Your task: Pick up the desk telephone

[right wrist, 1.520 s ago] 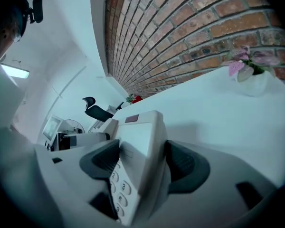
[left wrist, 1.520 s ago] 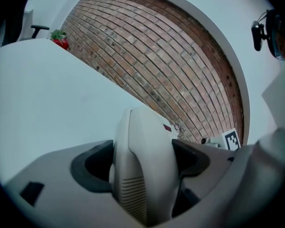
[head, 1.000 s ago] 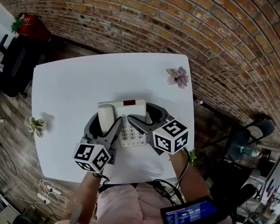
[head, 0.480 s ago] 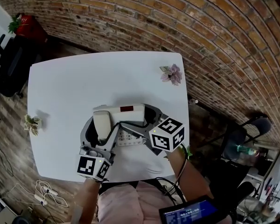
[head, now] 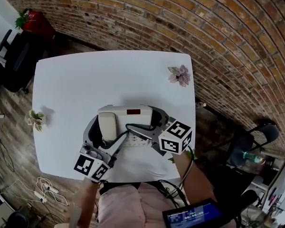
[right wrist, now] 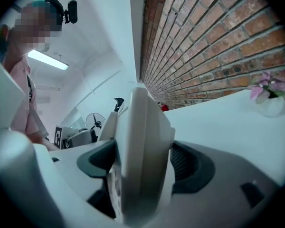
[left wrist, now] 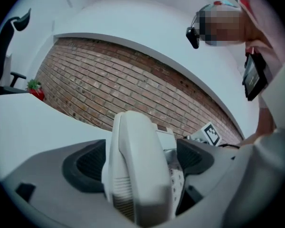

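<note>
The white desk telephone (head: 133, 112) sits near the front of the white table (head: 76, 84), its handset (head: 107, 125) on the left side. My left gripper (head: 107, 134) straddles the handset (left wrist: 137, 175). Its jaws are opening: one pad (left wrist: 90, 163) lies by the handset, and the other pad (left wrist: 197, 156) stands apart over the keypad. My right gripper (head: 145, 121) has the telephone's right side (right wrist: 142, 146) between its jaws. They are closing, with both pads against it. A dark cord (head: 135, 126) crosses the keypad.
A pink flower (head: 180, 75) stands at the table's far right corner and a small plant (head: 36, 119) at its left edge. Behind the table runs a brick wall (head: 180, 18). A black chair (head: 16, 63) is on the left, another chair (head: 261, 132) on the right.
My left gripper has drawn back toward the person and rolled; its jaws look wider round the handset. The right gripper has turned slightly but stays on the telephone's right side.
</note>
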Demonstrator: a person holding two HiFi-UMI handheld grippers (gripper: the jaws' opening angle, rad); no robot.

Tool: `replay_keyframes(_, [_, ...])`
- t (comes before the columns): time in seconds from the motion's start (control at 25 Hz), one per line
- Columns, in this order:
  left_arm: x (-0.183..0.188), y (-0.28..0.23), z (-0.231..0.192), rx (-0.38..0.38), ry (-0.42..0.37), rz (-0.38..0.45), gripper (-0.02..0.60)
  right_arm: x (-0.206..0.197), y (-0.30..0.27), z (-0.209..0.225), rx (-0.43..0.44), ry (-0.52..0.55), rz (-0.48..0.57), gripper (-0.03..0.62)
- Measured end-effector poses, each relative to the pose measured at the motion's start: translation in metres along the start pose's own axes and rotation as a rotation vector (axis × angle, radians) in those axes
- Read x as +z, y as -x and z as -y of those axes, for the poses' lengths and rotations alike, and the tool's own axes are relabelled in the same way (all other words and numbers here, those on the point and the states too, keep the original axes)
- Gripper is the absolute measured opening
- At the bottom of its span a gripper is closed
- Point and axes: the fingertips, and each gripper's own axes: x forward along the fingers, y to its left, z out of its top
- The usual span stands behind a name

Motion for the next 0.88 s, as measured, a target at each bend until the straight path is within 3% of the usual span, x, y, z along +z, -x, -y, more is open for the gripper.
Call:
replay_keyframes(0.12, [-0.005, 0.006, 0.007, -0.08, 0.0, -0.061, 0.463, 0.001, 0.0, -0.001, 0.006, 0.009, 0.013, 0.368])
replay_keyframes(0.28, [-0.019, 0.012, -0.001, -0.109, 0.068, -0.125, 0.468, 0.001, 0.0, -0.005, 0.032, 0.043, 0.01, 0.367])
replay_keyframes(0.64, [-0.025, 0.004, 0.005, -0.23, 0.128, -0.141, 0.469, 0.002, 0.001, -0.023, 0.093, 0.131, 0.01, 0.362])
replay_keyframes(0.88, [-0.022, 0.007, 0.009, -0.251, 0.081, -0.141, 0.459, 0.004, 0.002, -0.026, 0.073, 0.148, -0.01, 0.37])
